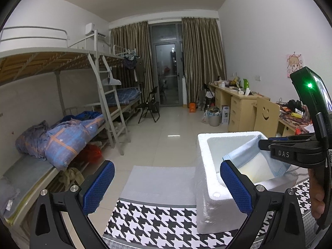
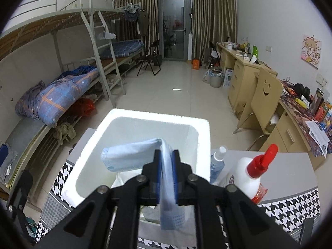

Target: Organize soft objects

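Observation:
My right gripper [image 2: 166, 155] is shut on a light blue face mask [image 2: 132, 155] and holds it over the open white foam box [image 2: 157, 116]. The mask droops on both sides of the jaws. In the left wrist view the right gripper [image 1: 263, 144] comes in from the right with the mask [image 1: 244, 154] hanging above the foam box [image 1: 207, 178]. My left gripper [image 1: 167, 183] is open and empty, to the left of the box, its right finger beside the box's near wall. Something pale lies at the box bottom [image 1: 256, 170].
The box stands on a table with a houndstooth cloth [image 1: 157, 220]. A white bottle with a red cap [image 2: 251, 176] and a clear spray bottle [image 2: 217, 161] stand right of the box. Bunk beds [image 1: 62, 124] are on the left, desks [image 1: 238, 103] on the right.

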The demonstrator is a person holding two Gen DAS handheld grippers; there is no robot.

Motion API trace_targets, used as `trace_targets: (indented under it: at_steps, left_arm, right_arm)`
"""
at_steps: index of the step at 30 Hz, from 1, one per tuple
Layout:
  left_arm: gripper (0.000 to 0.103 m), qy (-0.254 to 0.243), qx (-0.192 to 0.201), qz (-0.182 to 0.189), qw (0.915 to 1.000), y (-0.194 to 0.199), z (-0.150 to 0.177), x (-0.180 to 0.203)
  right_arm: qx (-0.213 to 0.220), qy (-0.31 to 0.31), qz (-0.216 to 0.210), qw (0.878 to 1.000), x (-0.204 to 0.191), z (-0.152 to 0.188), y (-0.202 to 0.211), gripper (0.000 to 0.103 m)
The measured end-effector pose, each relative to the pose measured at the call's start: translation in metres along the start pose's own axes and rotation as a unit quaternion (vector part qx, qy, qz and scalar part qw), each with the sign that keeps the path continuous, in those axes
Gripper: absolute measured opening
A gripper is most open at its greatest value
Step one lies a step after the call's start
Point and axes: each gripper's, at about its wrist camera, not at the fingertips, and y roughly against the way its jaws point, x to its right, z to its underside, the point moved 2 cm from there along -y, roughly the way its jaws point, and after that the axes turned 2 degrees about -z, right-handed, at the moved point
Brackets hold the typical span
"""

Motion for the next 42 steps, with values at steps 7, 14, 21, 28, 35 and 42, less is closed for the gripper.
trace_targets:
  at_steps: [7, 14, 21, 28, 35, 42]
  left_arm:
    - [0.102, 0.002, -0.001, 0.003, 1.0000, -0.001, -0.002, -0.004]
    - [0.102, 0.003, -0.002, 0.006, 1.0000, 0.002, -0.002, 0.000]
    - [0.102, 0.000, 0.005, 0.018, 0.9998, 0.020, -0.002, 0.011]
    - [0.102, -0.008, 0.015, 0.027, 0.9995, 0.050, 0.000, 0.021]
    - [0.102, -0.004, 0.021, 0.034, 0.9992, 0.079, 0.007, 0.022]
    - [0.102, -0.003, 0.028, 0.050, 0.9984, 0.112, 0.020, 0.025]
  right_arm:
    - [0.003, 0.014, -0.006, 1.000, -0.004, 0.002, 0.007, 0.061]
    - [0.020, 0.019, -0.006, 1.000, -0.004, 0.006, 0.024, 0.068]
    - [0.048, 0.037, 0.009, 0.998, -0.006, 0.014, 0.051, 0.086]
    - [0.073, 0.035, 0.004, 0.997, -0.002, 0.029, 0.085, 0.088]
    - [0.097, 0.026, 0.002, 0.995, 0.002, 0.051, 0.122, 0.094]
    - [0.113, 0.027, 0.001, 0.993, -0.001, 0.077, 0.152, 0.097]
